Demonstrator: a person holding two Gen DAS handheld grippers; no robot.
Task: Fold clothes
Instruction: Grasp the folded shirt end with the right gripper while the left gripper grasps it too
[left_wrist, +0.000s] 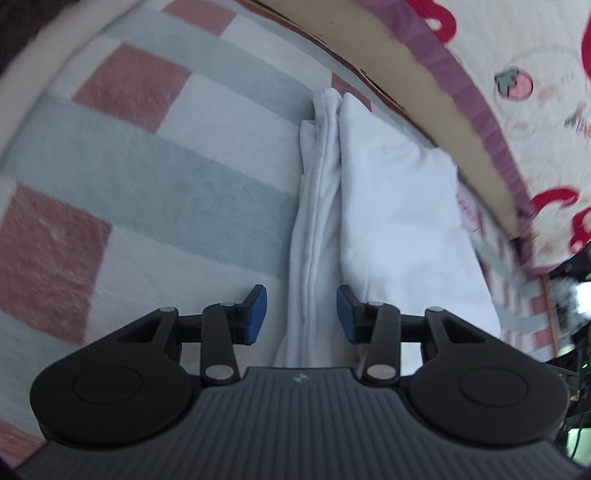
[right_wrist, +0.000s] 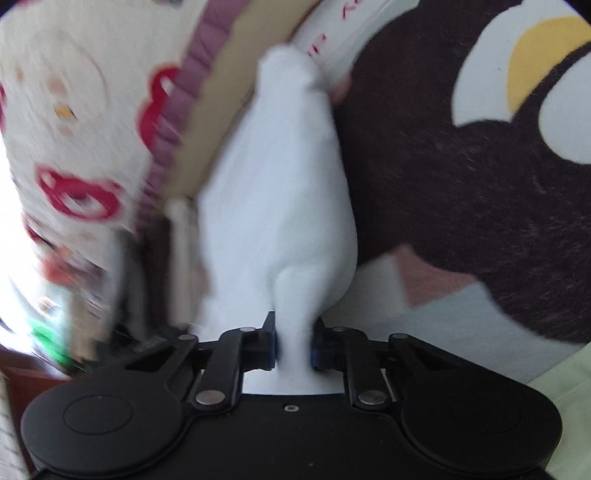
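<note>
On the checked blanket (left_wrist: 155, 177) lies the white garment (left_wrist: 388, 206): soft, light, limp. My right tongs (right_wrist: 293, 345) are clamped on its bunched edge; my left tongs (left_wrist: 301, 314) stand apart above a fold. Grip layered edges.

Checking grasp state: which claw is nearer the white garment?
Right. The right claw is shut on the white garment; the left claw is open, straddling its folded edge.
</note>
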